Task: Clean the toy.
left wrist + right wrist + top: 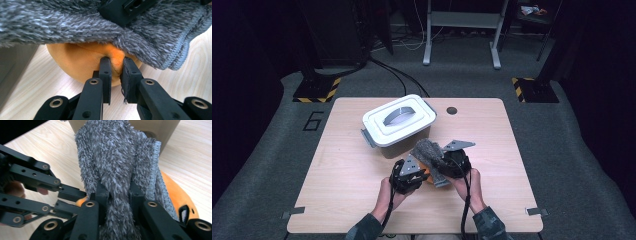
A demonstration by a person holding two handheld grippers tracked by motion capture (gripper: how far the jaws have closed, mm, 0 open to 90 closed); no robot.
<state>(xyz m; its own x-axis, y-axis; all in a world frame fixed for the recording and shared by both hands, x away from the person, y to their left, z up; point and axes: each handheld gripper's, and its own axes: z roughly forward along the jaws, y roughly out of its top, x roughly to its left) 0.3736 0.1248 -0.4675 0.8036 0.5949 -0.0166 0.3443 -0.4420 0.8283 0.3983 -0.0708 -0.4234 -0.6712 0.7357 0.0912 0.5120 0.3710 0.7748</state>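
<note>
- Between the two tongs, near the table's front middle: the left gripper [116, 65] is clamped on a pinch of the orange soft toy [82, 62], and the right gripper [119, 192] is closed on a bunched fold of the grey fuzzy cloth [112, 152].
- Cloth drapes over the toy, which rests on the table [347, 200] just in front of the white lidded box [398, 123].
- Risk one: that pinch on the toy is shallow, so any tug sideways could let the plush slip free.
- Risk two: the tongs sit almost touching, so a pull could knock them together or snag the cloth's hemmed edge.
- Risk three, I think: the cloth may be touching the box, though the view is too crowded to tell, and a lift could brush it.
- Open room: bare wood to the left and right, and the front edge is close to the person's hands [388, 196].
</note>
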